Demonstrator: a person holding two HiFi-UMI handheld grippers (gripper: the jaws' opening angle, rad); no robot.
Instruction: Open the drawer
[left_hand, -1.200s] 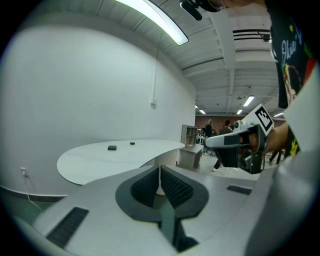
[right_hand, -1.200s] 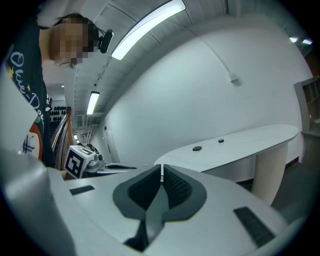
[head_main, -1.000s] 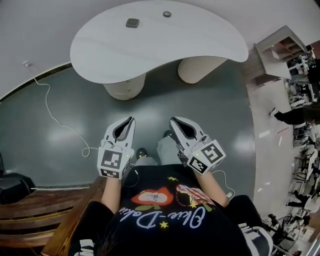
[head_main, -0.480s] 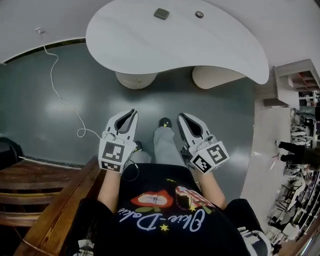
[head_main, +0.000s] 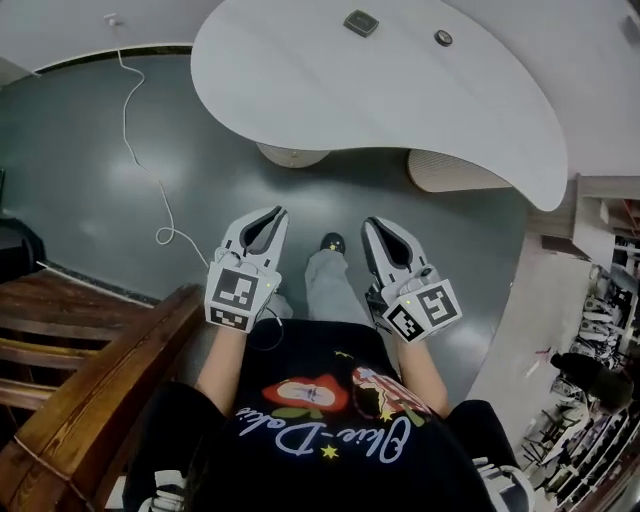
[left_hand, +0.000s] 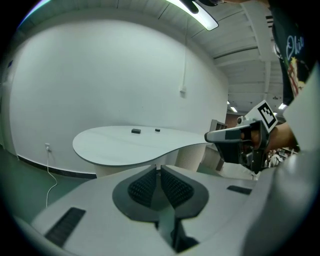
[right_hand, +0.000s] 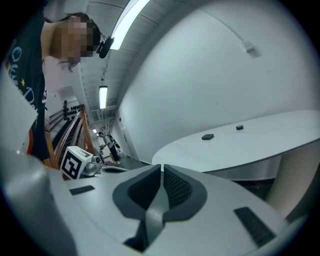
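No drawer shows in any view. My left gripper (head_main: 275, 212) and right gripper (head_main: 372, 224) are held side by side in front of the person's body, above the dark floor. Both point toward a white curved table (head_main: 400, 90). In the left gripper view the left gripper (left_hand: 160, 169) has its ribbed pads together with nothing between them. In the right gripper view the right gripper (right_hand: 162, 166) is likewise shut and empty. On the tabletop lie a small dark square object (head_main: 361, 22) and a small round one (head_main: 443, 38).
Two pale ribbed pedestals (head_main: 293, 155) (head_main: 455, 172) carry the table. Wooden steps with a rail (head_main: 70, 350) stand at the left. A white cable (head_main: 150, 180) trails over the floor. Shelving and clutter (head_main: 610, 220) line the right edge.
The table has come closer and shifted right in the head view, and the wooden steps have grown at the left. Both grippers have moved toward the table and stayed shut.
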